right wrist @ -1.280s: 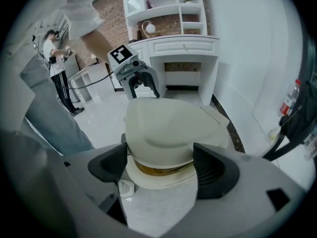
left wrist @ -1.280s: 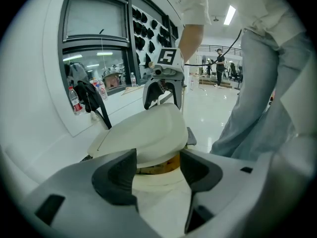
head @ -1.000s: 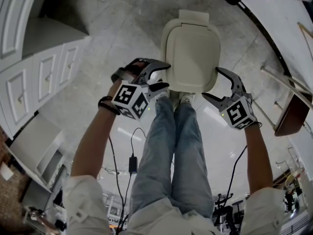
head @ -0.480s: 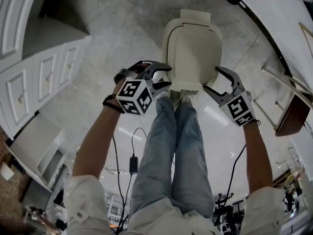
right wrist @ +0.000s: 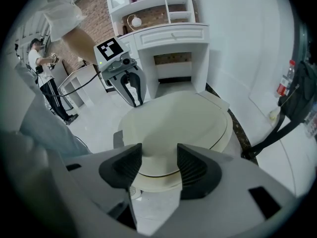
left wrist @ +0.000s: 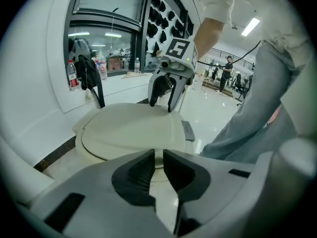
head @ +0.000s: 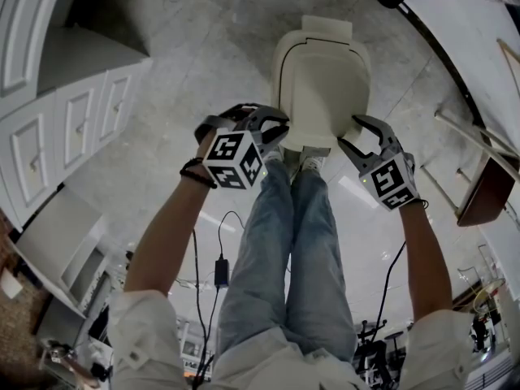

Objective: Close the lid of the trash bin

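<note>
Both arms reach forward, angled down. The left gripper (head: 279, 133) is closing, its jaws nearly together with nothing between them. The right gripper (head: 349, 132) is closing too, gap wider, also empty. The cream trash bin (head: 286, 140) sits between them, lid (head: 323, 88) down flat.

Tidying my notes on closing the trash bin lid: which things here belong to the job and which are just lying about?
Job: trash bin lid, already down; left gripper and right gripper, jaws closing, nothing between them.
Lying about: white cabinet, power adapter, chair.
</note>
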